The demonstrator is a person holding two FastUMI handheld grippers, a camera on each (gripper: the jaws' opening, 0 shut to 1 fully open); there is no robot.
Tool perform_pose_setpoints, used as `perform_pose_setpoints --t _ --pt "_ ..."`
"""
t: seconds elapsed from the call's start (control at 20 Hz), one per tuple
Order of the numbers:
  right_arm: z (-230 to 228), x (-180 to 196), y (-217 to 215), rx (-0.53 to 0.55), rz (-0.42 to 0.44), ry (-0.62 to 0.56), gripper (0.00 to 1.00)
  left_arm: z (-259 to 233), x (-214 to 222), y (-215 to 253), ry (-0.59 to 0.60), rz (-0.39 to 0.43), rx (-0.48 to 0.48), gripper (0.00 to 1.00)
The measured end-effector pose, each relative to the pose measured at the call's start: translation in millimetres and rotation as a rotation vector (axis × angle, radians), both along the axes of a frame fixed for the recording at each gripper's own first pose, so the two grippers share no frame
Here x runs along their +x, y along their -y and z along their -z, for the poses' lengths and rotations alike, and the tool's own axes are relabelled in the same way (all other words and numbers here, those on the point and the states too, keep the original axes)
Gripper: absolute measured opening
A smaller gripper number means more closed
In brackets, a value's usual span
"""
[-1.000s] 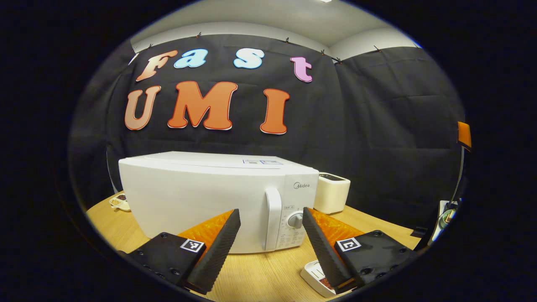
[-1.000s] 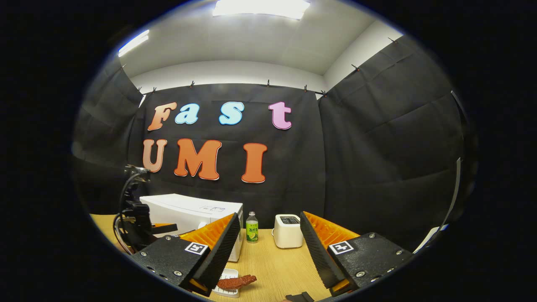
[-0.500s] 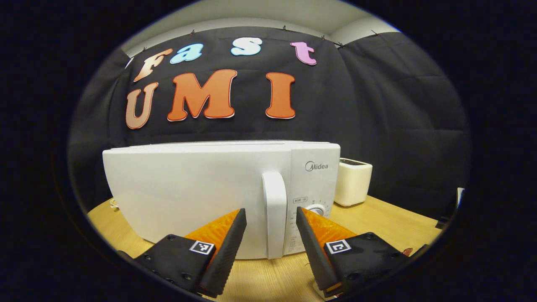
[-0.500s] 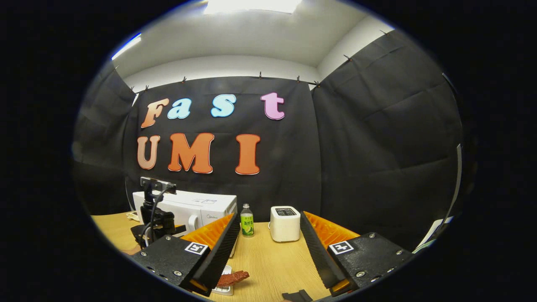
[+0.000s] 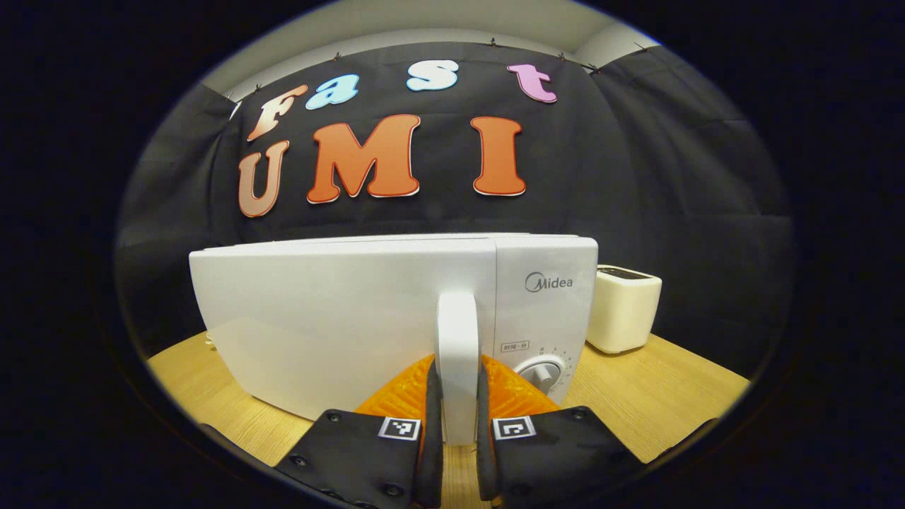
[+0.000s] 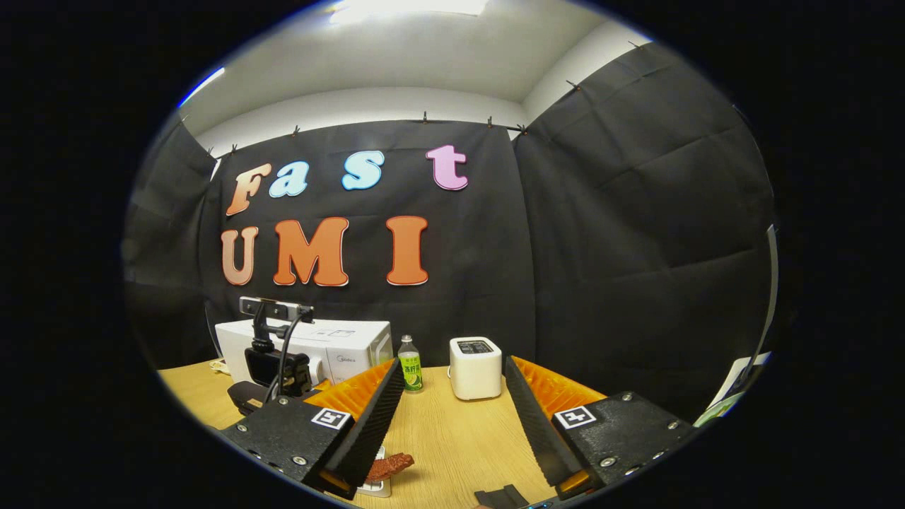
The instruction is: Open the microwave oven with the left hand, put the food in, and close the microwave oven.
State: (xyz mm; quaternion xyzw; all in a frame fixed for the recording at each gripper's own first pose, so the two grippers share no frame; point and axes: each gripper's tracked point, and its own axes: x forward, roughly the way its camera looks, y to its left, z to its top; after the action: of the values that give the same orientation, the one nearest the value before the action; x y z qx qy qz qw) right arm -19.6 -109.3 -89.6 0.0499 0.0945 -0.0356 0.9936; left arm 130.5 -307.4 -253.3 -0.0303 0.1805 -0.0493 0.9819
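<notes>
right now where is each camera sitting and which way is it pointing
Left gripper view: rides the left gripper, close to the microwave front, facing it; its own fingers are closed on the door handle.
Right gripper view: rides the right gripper, farther back above the table, facing the booth wall; its own fingers stand open over the food.
Shared: the microwave, the white toaster and the table.

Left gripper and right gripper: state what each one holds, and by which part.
The left gripper is shut on the microwave's door handle, clamping its lower part from both sides. The right gripper is open above the table and holds nothing.
</notes>
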Motion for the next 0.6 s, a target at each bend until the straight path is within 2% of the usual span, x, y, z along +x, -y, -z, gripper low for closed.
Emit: perform_pose_setpoints --t 0.05,0.1,0.3,0.35,0.4,0.5,0.6 --pt "1.4 -0.3 0.7 0.008 0.003 -0.007 0.89 1.1 0.8 0.4 -0.011 0.004 -0.001 0.23" --pt "1.8 -1.6 1.4 0.017 0.005 -0.013 0.89 0.5 -1.0 3.2 -0.013 0.009 0.0 0.13" --pt "-1.8 -5.9 3.9 0.028 0.018 -0.017 0.89 0.4 -1.0 1.0 -0.031 0.032 -0.005 0.13" --pt "-2.2 -6.0 4.6 0.018 0.022 -0.018 0.9 0.2 -0.5 1.1 -0.03 0.034 -0.015 0.09" --pt "-2.2 -7.9 5.5 0.008 0.024 -0.018 0.89 0.9 -1.8 1.4 -0.035 0.038 -0.019 0.13" --pt "-2.3 -10.2 3.7 -0.002 0.022 -0.023 0.89 -3.1 -18.8 -2.6 -0.045 0.023 -0.027 0.13" --pt "-0.4 -9.7 0.9 0.004 0.021 -0.035 0.89 -10.4 -31.1 -6.8 0.013 0.037 0.021 0.1"
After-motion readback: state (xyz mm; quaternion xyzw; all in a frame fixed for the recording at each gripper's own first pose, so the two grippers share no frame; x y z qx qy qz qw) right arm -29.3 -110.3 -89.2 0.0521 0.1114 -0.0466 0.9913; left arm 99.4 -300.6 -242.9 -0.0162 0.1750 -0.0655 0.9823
